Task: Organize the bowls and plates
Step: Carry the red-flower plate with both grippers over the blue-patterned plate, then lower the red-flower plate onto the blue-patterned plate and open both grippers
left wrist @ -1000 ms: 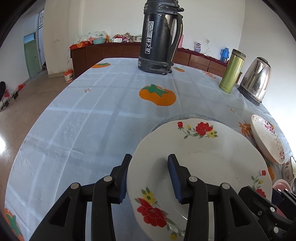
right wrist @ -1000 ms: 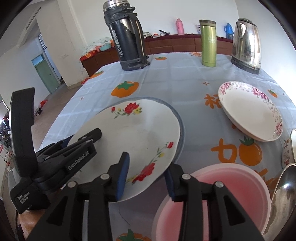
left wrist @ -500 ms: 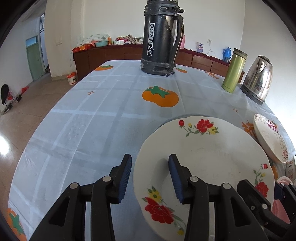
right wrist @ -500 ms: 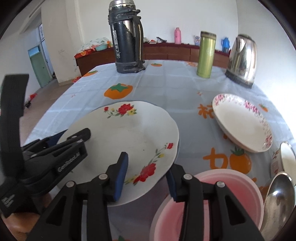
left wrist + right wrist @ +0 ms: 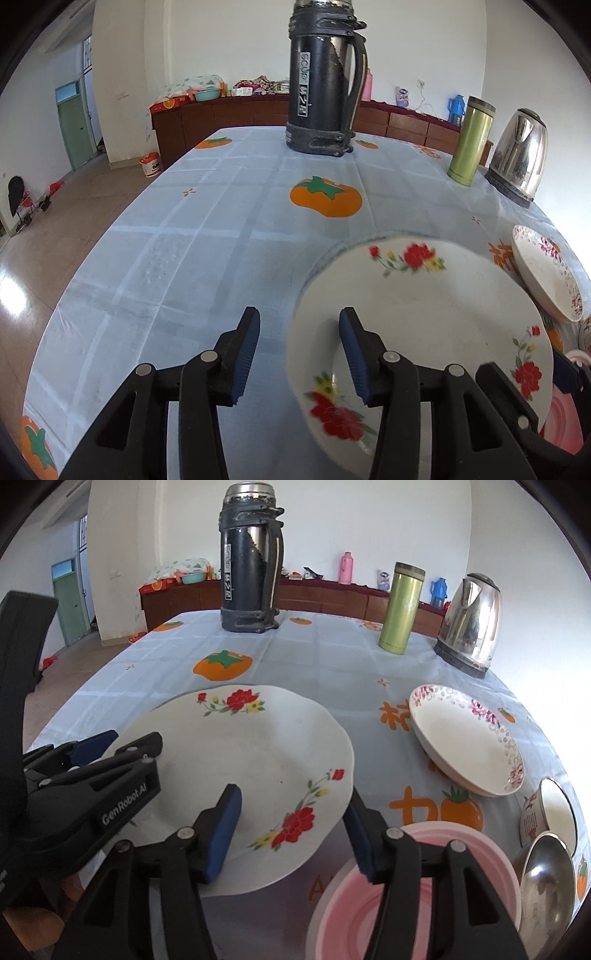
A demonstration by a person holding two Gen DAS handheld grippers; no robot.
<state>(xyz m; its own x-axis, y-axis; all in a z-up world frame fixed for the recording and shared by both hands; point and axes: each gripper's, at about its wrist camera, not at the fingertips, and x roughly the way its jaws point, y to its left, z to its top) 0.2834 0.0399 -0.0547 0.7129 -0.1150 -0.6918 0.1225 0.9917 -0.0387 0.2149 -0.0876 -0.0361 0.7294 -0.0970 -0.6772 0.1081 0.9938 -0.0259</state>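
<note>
The left gripper (image 5: pixel 299 350) has its blue-padded fingers (image 5: pixel 248 354) spread wide with nothing between them; its right finger sits over the near-left rim of the red-flowered plate (image 5: pixel 424 314), the left finger over bare tablecloth (image 5: pixel 192 258). In the right wrist view the right gripper (image 5: pixel 291 830) is also spread apart, straddling that plate's near-right rim at about 5 o'clock on the plate, one finger above the plate and the other beyond its edge; whether the pads touch the rim cannot be told. The left gripper appears there at 9 o'clock, reaching over the plate's left side. The plate looks tilted, its near edge raised off the table, and is blurred in the left wrist view. Just under the right gripper, at 5 o'clock, lies a pink bowl (image 5: pixel 417 897). Toward 3 o'clock from the plate rests a pink-flowered dish (image 5: pixel 465 746), apart from it; at 4 o'clock near the table edge stand a patterned cup (image 5: pixel 554 812) and a steel bowl (image 5: pixel 546 882), touching each other. At 12 o'clock, well beyond the plate, stands a black thermos jug (image 5: pixel 251 576); a green flask (image 5: pixel 400 609) and a steel kettle (image 5: pixel 471 624) stand at 1 and 2 o'clock.
</note>
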